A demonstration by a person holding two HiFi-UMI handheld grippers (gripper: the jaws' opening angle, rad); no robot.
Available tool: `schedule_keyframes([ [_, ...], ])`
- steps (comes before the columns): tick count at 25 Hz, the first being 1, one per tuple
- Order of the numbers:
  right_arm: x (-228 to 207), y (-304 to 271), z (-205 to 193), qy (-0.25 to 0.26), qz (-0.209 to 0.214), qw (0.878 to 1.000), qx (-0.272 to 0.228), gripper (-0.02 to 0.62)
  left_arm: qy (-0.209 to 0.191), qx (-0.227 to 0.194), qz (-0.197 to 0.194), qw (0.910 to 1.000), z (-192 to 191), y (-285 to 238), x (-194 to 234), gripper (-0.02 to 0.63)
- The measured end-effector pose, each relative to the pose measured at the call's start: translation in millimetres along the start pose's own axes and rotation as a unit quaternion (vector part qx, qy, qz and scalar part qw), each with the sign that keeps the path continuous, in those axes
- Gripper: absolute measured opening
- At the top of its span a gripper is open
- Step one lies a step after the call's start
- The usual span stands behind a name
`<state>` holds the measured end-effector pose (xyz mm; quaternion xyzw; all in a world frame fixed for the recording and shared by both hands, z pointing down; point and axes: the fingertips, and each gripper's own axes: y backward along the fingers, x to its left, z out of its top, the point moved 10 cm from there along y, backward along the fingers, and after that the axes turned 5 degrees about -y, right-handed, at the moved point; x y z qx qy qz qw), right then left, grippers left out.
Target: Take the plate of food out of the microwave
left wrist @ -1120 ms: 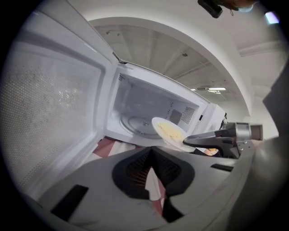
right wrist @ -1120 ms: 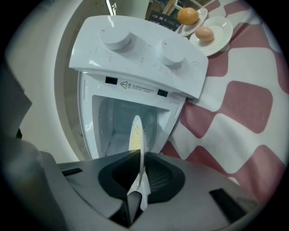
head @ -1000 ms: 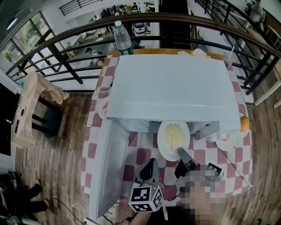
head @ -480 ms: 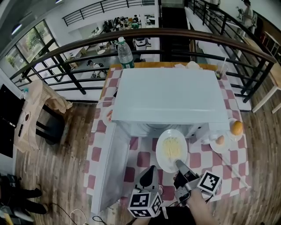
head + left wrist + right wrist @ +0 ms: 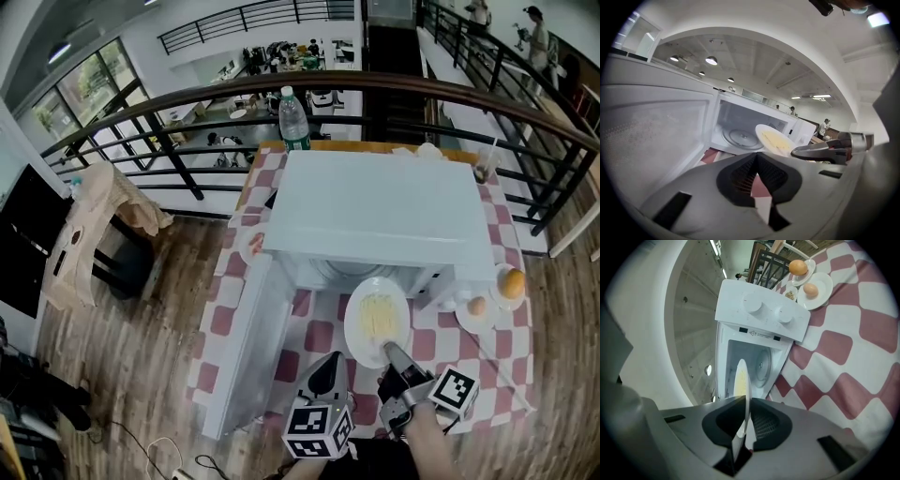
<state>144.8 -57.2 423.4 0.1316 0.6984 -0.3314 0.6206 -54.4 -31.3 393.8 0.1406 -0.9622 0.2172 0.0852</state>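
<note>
Holding plate [image 5: 377, 321] just outside microwave [image 5: 375, 216]
Right gripper [image 5: 387, 349] clamps its near rim: keep it level; left gripper [image 5: 327, 363] closed, empty.

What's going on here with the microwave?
A person works with tongs in each hand. The right tongs pinch the rim of a white plate of pale food, held just outside the open microwave, above the checked tablecloth. The left tongs hold nothing and wait beside it.

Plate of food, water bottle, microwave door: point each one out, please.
plate of food [image 5: 377, 322], head view, middle of the pale food.
water bottle [image 5: 293, 120], head view, clear body below the cap.
microwave door [image 5: 246, 349], head view, inner face of the open door.
</note>
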Motion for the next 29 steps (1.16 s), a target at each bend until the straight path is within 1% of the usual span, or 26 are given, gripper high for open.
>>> schedule_keyframes([
  [3,3.3,-2.9,0.8,0.003,0.004,1.0,0.005,0.035,-0.007,0.0,0.003,1.0,1.8,-0.5,-0.6,0.006],
  [8,4.3,-6.1,1.5,-0.004,0.006,1.0,0.01,0.037,-0.005,0.0,0.005,1.0,4.1,-4.4,-1.5,0.006],
  [15,5.1,-10.2,1.9,-0.006,-0.002,1.0,0.012,0.037,-0.014,0.003,-0.001,0.9999,5.8,-10.4,-3.8,0.006],
  [29,4.9,-12.3,3.1,-0.011,-0.005,1.0,0.007,0.035,-0.017,0.003,-0.001,0.9999,6.9,-13.1,-0.5,0.006],
])
